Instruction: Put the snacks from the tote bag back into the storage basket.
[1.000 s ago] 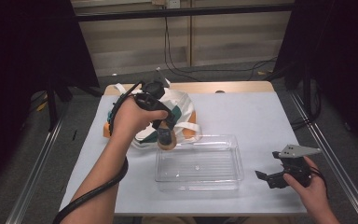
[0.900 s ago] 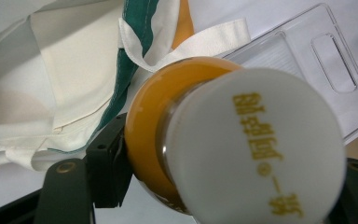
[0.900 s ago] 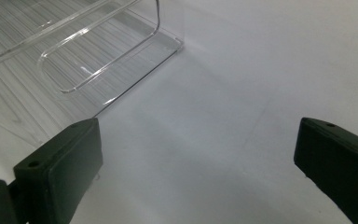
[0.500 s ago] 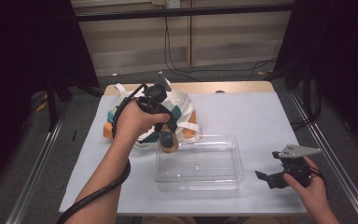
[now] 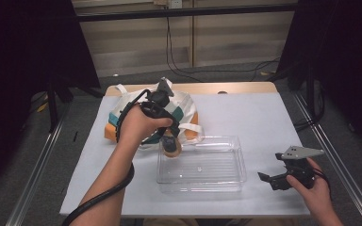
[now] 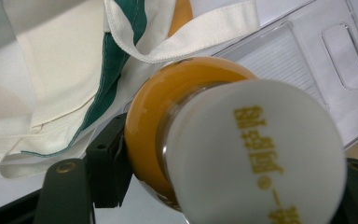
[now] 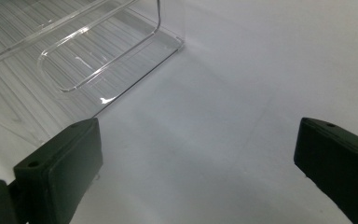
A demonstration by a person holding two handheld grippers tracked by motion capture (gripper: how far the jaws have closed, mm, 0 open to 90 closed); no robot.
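Observation:
A small orange bottle (image 5: pixel 172 147) with a white cap (image 6: pixel 256 154) hangs over the far left corner of a clear plastic tray (image 5: pixel 200 181). My left gripper (image 5: pixel 168 137) is shut on the bottle, whose cap points at the camera in the left gripper view (image 6: pixel 233 186). Just behind it lies a white tote bag (image 5: pixel 181 103) with a green stripe (image 6: pixel 107 60). At the table's near right my right gripper (image 5: pixel 269 180) rests low and open. Nothing sits between its jaws (image 7: pixel 196 172), which face the tray's corner (image 7: pixel 74 60).
An orange item (image 5: pixel 109 132) pokes out from under the bag's left side. The bag's straps (image 6: pixel 191 37) trail toward the tray's far edge. Metal rails run along the floor at both sides of the table (image 5: pixel 273 117).
My left gripper has carried the bottle slightly right and nearer, from the bag's edge toward the tray's corner. The right gripper has stayed put.

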